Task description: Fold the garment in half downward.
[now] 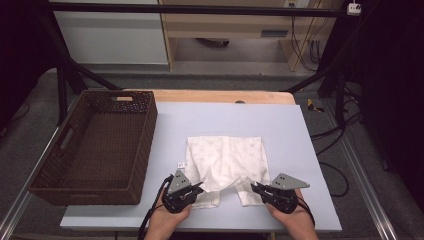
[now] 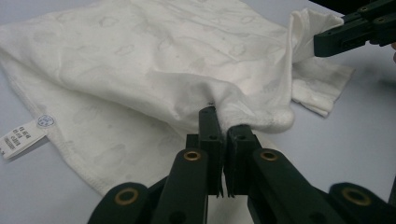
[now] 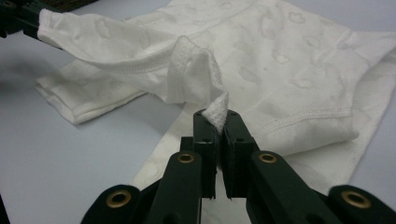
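White shorts (image 1: pixel 225 160) — flat (hems lifted)

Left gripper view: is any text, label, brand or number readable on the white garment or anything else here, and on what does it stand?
Nothing can be read.
Care tag at the white garment's edge: a round blue mark and lines of small print, too blurred to read.
High view, same tag: too small to read.

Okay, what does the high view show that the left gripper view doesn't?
High view alone: the brown wicker basket left of the garment, the wooden table edge and the person's hands. Left gripper view alone: the printed care label up close, and the left hand-held gripper shut on a fold. Both: the white garment on the pale blue mat, and the right hand-held gripper pinching it.
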`<state>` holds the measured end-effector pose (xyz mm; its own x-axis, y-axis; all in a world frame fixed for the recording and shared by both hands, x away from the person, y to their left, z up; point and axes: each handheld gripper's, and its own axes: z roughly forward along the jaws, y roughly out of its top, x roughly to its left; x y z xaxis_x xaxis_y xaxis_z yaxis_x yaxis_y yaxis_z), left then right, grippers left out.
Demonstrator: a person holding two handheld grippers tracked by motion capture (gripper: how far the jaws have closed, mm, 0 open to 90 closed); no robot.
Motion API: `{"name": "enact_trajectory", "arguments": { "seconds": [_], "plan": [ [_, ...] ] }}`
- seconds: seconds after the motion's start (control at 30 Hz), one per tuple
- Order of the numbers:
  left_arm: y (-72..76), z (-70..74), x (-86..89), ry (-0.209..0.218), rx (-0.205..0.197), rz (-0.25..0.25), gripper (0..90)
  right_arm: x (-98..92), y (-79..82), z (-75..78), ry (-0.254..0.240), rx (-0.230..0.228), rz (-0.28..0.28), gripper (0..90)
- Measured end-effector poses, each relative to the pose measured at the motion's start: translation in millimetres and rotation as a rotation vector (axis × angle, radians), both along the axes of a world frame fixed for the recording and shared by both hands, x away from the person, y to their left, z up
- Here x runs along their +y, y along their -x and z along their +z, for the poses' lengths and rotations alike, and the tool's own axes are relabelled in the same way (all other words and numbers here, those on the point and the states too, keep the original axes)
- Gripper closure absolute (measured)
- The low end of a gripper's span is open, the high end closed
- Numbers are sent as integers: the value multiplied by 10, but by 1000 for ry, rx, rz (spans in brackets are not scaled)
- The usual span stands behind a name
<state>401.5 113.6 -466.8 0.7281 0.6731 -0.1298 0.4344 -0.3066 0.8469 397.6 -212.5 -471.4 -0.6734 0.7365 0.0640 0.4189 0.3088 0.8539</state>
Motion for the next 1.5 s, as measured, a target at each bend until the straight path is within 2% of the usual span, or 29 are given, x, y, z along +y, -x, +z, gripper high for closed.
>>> {"name": "enact_trajectory", "arguments": {
  "seconds": [0.27, 0.47, 0.7, 0.77, 0.97, 1.23, 1.33, 1.4, 1.5],
  "plan": [
    [75, 27, 26, -10, -16, -1, 873, -3, 31, -18, 9, 10, 10, 863],
    [115, -13, 17, -37, -8, -13, 871, -30, 56, -20, 10, 15, 8, 862],
    [113, -54, 14, -48, 7, -5, 849, -29, 61, -24, 7, 18, 6, 850],
    [121, -54, 11, -48, 5, 0, 791, -25, 63, -14, -3, 25, 3, 804],
    [159, -34, 24, -45, -1, 8, 718, -7, 101, 40, -15, 12, 1, 727],
    [227, 49, 80, -32, -24, 16, 704, -14, 155, 118, -32, -4, -9, 631],
    [241, 85, 134, -23, -32, 27, 702, -38, 152, 145, -44, -1, -34, 594],
    [236, 104, 167, -18, -36, 37, 699, -46, 127, 144, -36, -2, -53, 567],
    [224, 137, 209, -9, -45, 54, 698, -43, 107, 136, -36, 9, -61, 542]
  ]
}}
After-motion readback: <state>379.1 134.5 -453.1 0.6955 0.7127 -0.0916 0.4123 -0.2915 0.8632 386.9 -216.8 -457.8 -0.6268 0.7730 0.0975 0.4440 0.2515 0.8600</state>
